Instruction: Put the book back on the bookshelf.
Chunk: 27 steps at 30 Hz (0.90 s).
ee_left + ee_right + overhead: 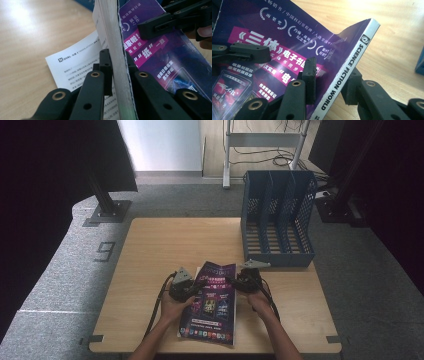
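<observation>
- The magazine point(211, 301) lies at the near edge of the table point(150, 270), between both tongs, in front of the blue file rack point(278, 217).
- Left tongs point(192, 292) are clamped on its page edge; right tongs point(234, 282) straddle the spine, whether pressing I cannot tell.
- Likely light, floppy, glossy — it sags and slips; best held at the stiff spine point(347, 72).
</observation>
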{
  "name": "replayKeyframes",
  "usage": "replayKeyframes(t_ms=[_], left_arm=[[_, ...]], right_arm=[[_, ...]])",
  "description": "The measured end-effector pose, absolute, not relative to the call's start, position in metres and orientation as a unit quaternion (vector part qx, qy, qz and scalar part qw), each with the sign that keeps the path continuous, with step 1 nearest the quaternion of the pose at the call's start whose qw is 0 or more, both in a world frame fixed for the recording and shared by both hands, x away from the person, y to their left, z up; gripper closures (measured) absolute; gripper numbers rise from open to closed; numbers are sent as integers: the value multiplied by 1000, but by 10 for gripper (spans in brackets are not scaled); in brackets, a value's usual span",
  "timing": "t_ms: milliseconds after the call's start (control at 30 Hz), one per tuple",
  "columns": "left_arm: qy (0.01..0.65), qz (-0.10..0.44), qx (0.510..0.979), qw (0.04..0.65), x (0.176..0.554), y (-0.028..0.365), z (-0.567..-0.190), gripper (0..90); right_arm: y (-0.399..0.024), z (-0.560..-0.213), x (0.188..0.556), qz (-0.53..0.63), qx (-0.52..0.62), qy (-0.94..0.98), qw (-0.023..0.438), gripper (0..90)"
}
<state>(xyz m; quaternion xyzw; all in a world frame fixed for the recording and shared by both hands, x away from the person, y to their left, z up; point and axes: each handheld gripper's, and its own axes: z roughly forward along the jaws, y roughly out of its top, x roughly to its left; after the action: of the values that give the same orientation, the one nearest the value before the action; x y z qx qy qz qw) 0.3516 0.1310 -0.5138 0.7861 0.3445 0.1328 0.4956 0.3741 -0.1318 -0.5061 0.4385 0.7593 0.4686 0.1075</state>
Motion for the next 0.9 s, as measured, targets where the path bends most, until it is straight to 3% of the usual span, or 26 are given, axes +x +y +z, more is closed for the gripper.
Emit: replayKeyframes(t_ms=[900], left_arm=[[326,146,763,538,341,139,-483,854]], right_arm=[[-135,-472,354,517,397,743,148,700]])
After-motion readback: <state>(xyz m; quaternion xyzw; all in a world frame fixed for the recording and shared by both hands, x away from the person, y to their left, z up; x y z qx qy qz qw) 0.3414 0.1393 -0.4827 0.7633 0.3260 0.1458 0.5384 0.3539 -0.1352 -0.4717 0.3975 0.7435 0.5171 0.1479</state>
